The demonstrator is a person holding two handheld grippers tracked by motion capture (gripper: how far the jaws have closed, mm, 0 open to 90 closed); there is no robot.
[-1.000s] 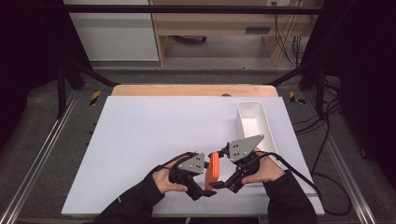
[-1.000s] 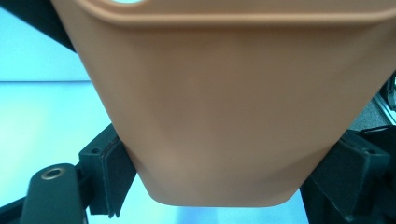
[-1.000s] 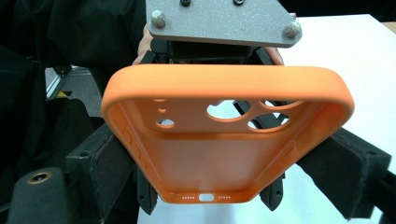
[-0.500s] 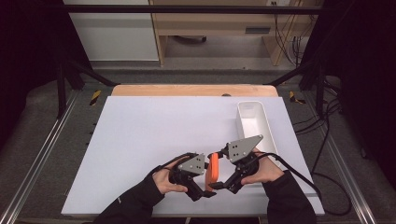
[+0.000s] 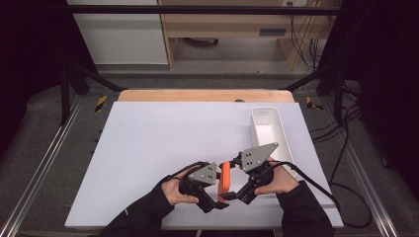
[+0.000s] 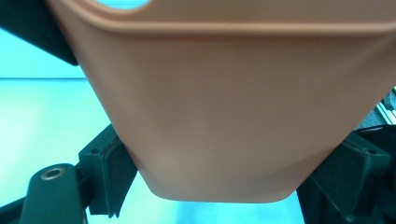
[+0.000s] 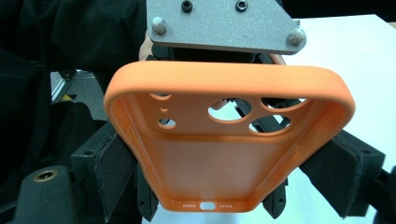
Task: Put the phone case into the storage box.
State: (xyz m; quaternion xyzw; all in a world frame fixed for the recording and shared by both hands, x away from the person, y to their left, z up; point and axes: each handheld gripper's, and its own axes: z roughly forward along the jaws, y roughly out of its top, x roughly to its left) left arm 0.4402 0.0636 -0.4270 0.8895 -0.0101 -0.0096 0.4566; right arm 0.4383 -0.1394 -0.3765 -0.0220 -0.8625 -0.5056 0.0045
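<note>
Thing: orange soft silicone phone case [image 5: 225, 177], held on edge above the white bench [image 5: 148, 148], near-left of the white oblong tray [image 5: 267, 126].
Left claw [image 5: 217, 202]: clamped across the case.
Right claw [image 5: 228, 195]: clamped across its bottom end.
Axis: long axis runs away from both claws.

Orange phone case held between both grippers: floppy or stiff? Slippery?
Orange phone case looks like a thin, empty matte shell with camera cutouts, so probably light and somewhat bendy. Right gripper and left gripper pinch its sides; the matte skin likely resists slipping.
</note>
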